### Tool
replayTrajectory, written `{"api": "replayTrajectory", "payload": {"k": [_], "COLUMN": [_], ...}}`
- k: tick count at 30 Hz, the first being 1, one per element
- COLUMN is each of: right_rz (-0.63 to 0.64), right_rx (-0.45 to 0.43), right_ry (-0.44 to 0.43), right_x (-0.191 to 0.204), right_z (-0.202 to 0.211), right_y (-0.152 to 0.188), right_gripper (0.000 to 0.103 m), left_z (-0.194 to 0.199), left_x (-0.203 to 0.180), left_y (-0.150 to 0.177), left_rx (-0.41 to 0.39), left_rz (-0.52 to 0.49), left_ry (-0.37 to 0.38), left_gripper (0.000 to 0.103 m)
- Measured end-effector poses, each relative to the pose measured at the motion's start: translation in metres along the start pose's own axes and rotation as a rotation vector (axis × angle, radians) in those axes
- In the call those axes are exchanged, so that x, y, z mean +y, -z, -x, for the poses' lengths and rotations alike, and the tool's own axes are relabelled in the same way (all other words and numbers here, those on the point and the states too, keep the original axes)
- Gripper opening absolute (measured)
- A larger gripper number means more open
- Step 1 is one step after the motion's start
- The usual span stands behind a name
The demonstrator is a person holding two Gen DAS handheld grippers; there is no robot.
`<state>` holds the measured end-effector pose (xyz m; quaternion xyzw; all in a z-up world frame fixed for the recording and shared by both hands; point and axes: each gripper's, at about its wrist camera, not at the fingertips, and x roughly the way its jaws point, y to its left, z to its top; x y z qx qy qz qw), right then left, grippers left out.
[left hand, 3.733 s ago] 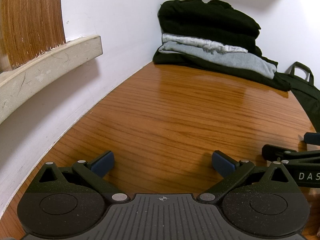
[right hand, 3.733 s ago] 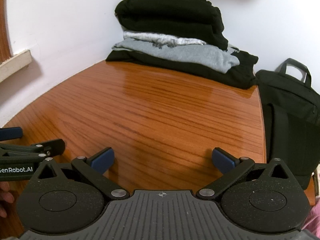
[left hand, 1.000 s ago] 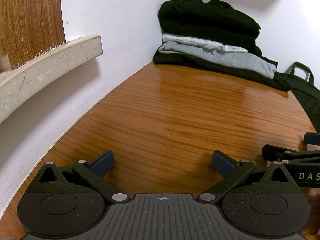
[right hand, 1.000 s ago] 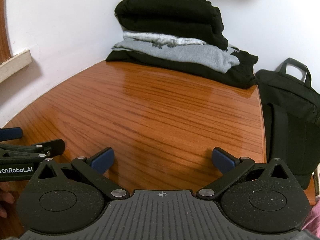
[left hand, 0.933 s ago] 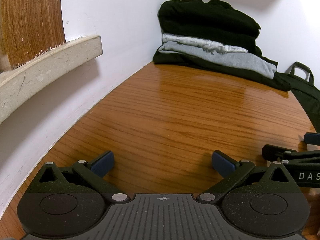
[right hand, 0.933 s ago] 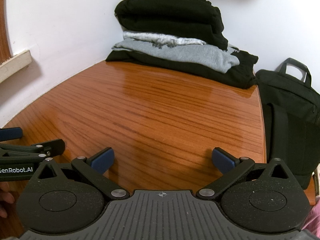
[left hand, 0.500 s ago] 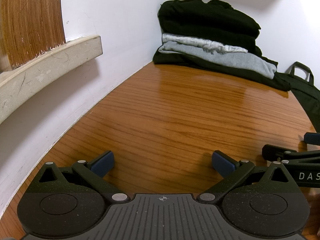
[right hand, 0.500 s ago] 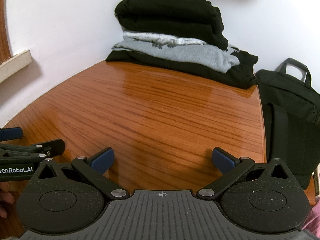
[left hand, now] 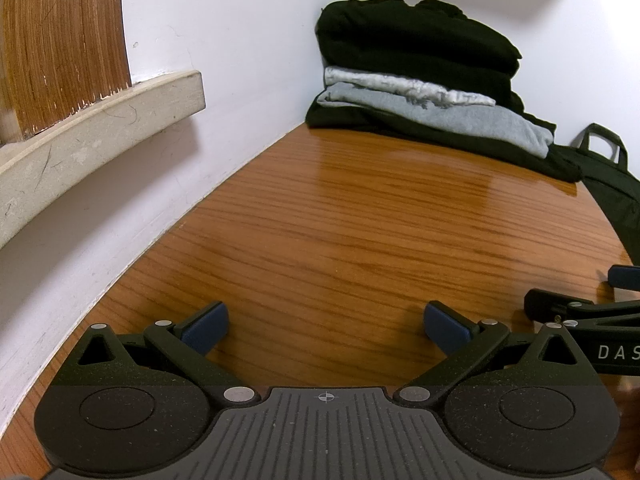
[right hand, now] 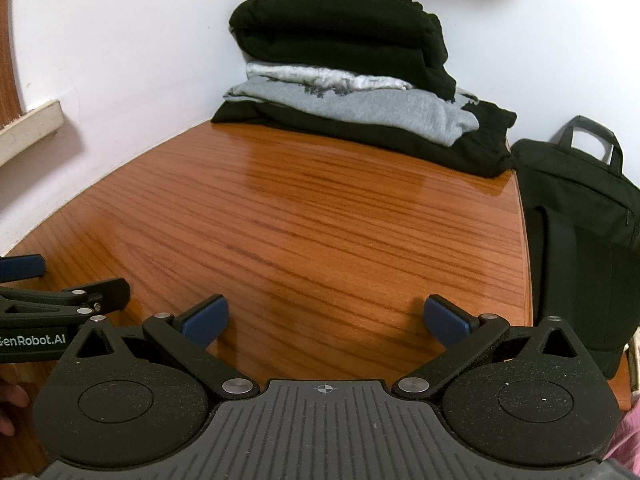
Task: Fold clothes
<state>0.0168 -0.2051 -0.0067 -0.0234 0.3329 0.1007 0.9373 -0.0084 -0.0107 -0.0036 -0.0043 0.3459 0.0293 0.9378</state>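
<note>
A pile of folded clothes (left hand: 424,76) (right hand: 344,80) rests in the far corner of the wooden table (left hand: 360,240) (right hand: 300,232): black garments at top and bottom, grey ones between. My left gripper (left hand: 326,326) hovers low over the near end of the table, open, nothing between its blue-padded fingers. My right gripper (right hand: 326,322) sits beside it, also open and holding nothing. Each gripper's tip shows at the edge of the other's view. Both are far from the pile.
A white wall runs along the table's left side, with a beige ledge (left hand: 100,128) and a wooden panel (left hand: 60,40) above it. A black bag (right hand: 580,232) stands against the table's right edge. A hand shows at the right wrist view's lower left.
</note>
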Motion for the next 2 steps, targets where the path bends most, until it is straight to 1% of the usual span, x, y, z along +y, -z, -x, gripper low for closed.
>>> {"api": "replayTrajectory", "payload": {"k": [2], "right_rz": [0.0], "right_rx": [0.0], "right_ry": [0.0], "right_x": [-0.0001], "right_z": [0.0001], "right_y": [0.0001], "right_gripper": [0.103], "left_z": [0.0], "left_x": [0.0], "left_y": [0.0], "left_rx": [0.0], "left_rz": [0.0], "left_ry": [0.0], "left_gripper": [0.103]}}
